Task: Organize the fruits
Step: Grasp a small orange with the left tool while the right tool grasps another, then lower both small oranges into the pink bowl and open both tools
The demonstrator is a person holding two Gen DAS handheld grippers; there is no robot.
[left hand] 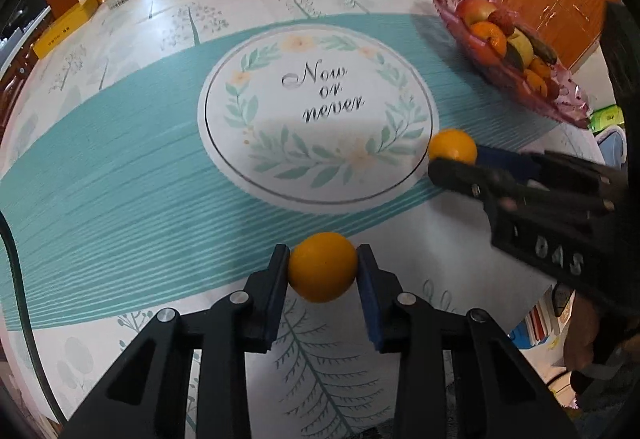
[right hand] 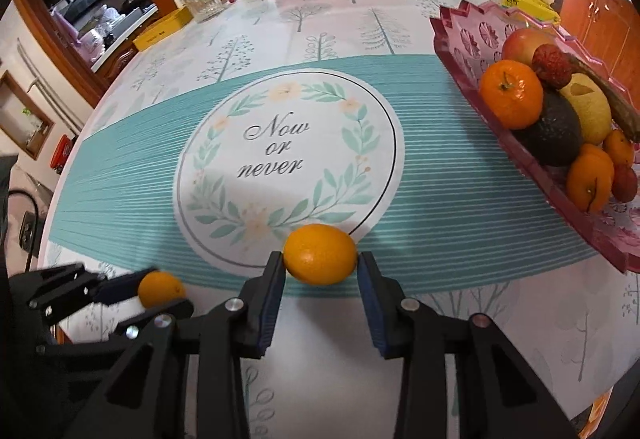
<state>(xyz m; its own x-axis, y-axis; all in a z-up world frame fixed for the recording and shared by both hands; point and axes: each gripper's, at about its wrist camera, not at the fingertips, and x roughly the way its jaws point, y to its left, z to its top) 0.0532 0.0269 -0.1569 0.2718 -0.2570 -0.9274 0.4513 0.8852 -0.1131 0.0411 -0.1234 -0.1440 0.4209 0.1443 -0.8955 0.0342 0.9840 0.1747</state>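
Step in hand: pick-up of two loose fruits, one per gripper.

The left gripper point(left hand: 322, 266) has its fingers point(left hand: 276, 279) clamped on a small orange fruit point(left hand: 322, 267); both pads press its sides. The fruit sits low over the table point(left hand: 120, 179), near the front edge of the teal band of the printed cloth. Whether it rests on the cloth or is already clear of it cannot be told.

The right gripper point(right hand: 320, 259) has its fingers point(right hand: 274, 279) closed on a second orange fruit point(right hand: 320, 254), slightly oval, at the lower rim of the round "Now or never" print point(right hand: 280, 147). The left pad touches the fruit; contact at the right pad appears made, though a thin gap cannot be excluded.

The two grippers are near each other, side by side and not touching.

The pink fruit tray point(right hand: 460, 35) stands at the right side of the table, well apart from both grippers. It already holds a tangerine point(right hand: 510, 93), an apple, an avocado and other pieces.

Next move, as judged: lift both fruits straight up, then carry them right to the tray. The right gripper is nearer and should go first. The tray is crowded; release onto a free spot, low, so that the round fruits do not roll off the pile.
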